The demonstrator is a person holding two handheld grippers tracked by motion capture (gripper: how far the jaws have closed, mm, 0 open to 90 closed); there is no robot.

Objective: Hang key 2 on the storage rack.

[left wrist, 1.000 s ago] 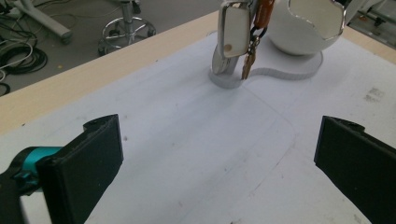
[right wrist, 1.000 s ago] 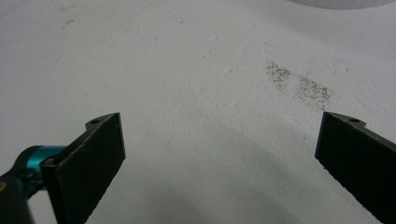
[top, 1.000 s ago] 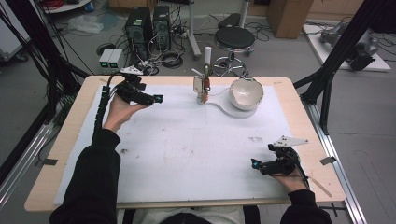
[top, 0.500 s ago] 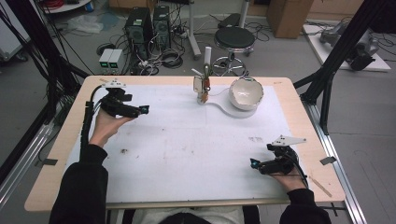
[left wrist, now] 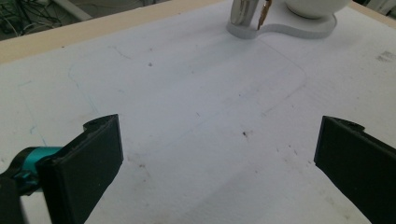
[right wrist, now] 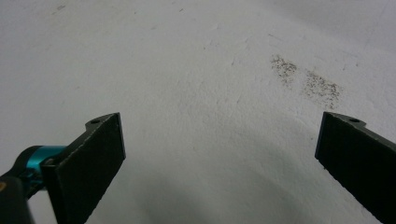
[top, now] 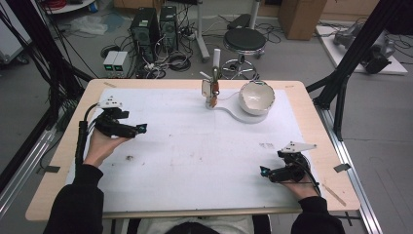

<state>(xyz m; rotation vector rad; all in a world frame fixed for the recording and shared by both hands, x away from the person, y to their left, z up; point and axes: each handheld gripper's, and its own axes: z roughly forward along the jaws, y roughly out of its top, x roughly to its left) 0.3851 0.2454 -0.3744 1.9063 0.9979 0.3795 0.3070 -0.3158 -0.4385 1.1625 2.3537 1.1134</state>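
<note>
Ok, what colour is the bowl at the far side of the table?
White; the bowl shows best in the high view.

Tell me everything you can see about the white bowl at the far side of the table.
The white bowl looks like glazed ceramic, round and deep, with faint dark specks inside. It sits tilted, its opening turned toward the camera, on the round end of a flat white base plate that curves toward a small upright holder to its left. It rests at the far edge of the white mat, right of centre. Nothing seems to lie inside it, and neither gripper is near it.
</note>
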